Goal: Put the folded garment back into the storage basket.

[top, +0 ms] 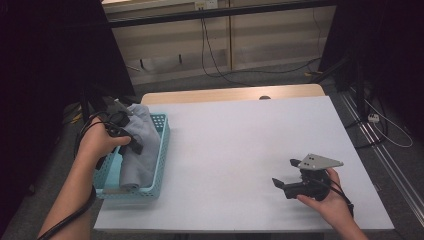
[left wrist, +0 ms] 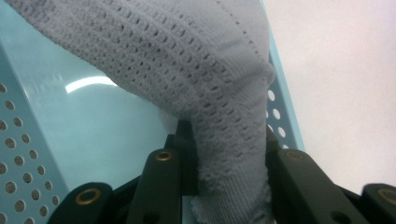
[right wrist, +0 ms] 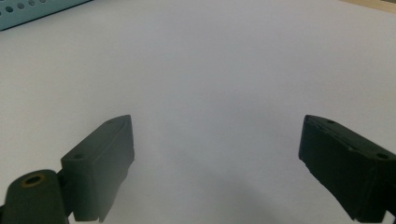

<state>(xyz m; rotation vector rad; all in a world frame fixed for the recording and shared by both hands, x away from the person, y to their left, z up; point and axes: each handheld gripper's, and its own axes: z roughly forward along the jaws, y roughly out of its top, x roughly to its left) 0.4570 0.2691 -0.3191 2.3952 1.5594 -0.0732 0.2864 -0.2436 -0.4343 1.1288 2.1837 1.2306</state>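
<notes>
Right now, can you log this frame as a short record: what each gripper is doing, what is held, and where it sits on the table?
left gripper: shut on a fold of the pale grey knitted cloth
cloth position: draped into the light blue perforated plastic basket
basket position: left edge of the white table
right gripper: open, nothing between the jaws
right gripper position: low over bare table, near the right front

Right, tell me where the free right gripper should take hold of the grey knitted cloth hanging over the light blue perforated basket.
Probably the loose lower end of the grey knitted cloth, which lies inside the light blue perforated basket. Come from above, over the basket's table-side wall, since that end bunches into a thick fold. The left gripper already pinches the upper end; the right gripper is open.
</notes>
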